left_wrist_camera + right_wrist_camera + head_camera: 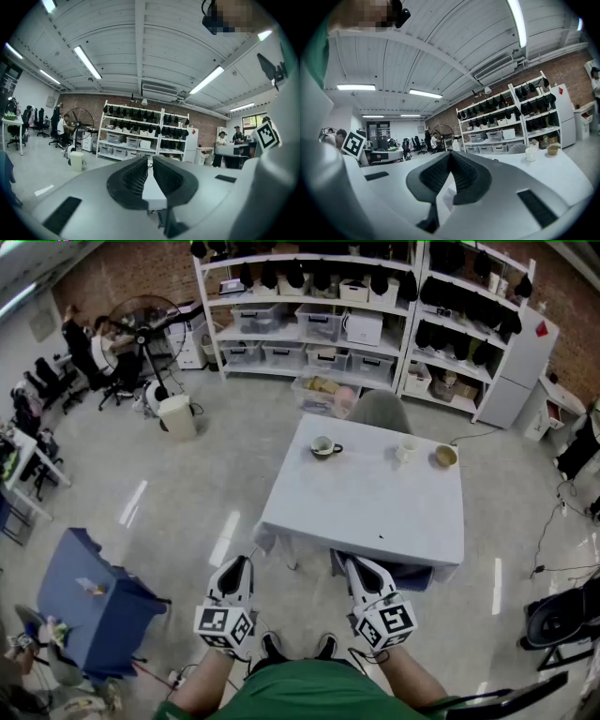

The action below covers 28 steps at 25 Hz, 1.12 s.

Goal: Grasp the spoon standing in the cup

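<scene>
Spoon is showing too small to make out; the white cup (407, 448) is standing near the table's (375, 512) far edge. Left gripper (240, 564) and right gripper (356, 565) are hovering by the near edge, the 2 pairs of jaws closed together, gripping nothing.

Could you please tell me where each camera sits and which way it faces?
Head view: on the person's head, looking steeply down at the table; shows both forearms, the left gripper and right gripper.
Left gripper view: on the left gripper, facing level toward the shelves; its shut jaws in front, right gripper at the right edge.
Right gripper view: on the right gripper, facing across the table toward the white cup; shut jaws in front.
Shared: all show the shelves; head and right gripper views share the white cup.
</scene>
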Available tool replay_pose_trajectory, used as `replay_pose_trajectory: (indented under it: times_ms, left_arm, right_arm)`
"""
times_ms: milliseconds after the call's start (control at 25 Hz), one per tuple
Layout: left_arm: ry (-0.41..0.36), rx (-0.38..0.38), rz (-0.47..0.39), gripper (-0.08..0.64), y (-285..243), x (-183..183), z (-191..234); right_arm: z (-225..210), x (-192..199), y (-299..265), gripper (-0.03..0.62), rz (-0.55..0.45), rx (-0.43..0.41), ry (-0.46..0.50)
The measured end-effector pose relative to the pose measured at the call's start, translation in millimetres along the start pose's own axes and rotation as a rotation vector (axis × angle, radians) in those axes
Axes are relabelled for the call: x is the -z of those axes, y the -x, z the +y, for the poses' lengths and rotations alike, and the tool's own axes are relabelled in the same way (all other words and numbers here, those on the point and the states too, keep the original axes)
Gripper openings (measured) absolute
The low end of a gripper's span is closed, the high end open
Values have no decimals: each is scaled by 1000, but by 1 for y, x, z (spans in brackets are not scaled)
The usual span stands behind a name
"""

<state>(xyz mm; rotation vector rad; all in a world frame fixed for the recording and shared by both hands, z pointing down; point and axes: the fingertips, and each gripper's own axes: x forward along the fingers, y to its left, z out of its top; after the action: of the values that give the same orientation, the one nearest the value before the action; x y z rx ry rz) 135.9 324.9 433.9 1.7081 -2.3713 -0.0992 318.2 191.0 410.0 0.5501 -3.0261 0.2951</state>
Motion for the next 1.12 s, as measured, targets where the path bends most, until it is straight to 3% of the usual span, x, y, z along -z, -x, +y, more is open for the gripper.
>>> replay_pose_trajectory:
  times_ms: [360, 760, 1120]
  left_arm:
    - [-9, 40, -49, 46, 8, -20, 74]
    - [-63, 119, -140, 46, 11, -57, 163]
    - [-8, 107, -127, 46, 9, -59, 243]
  right_arm:
    - [50, -10, -36, 21, -40, 66, 50]
    - [98, -22, -75, 21, -130, 207, 50]
    - [130, -28, -126, 21, -114, 261, 61]
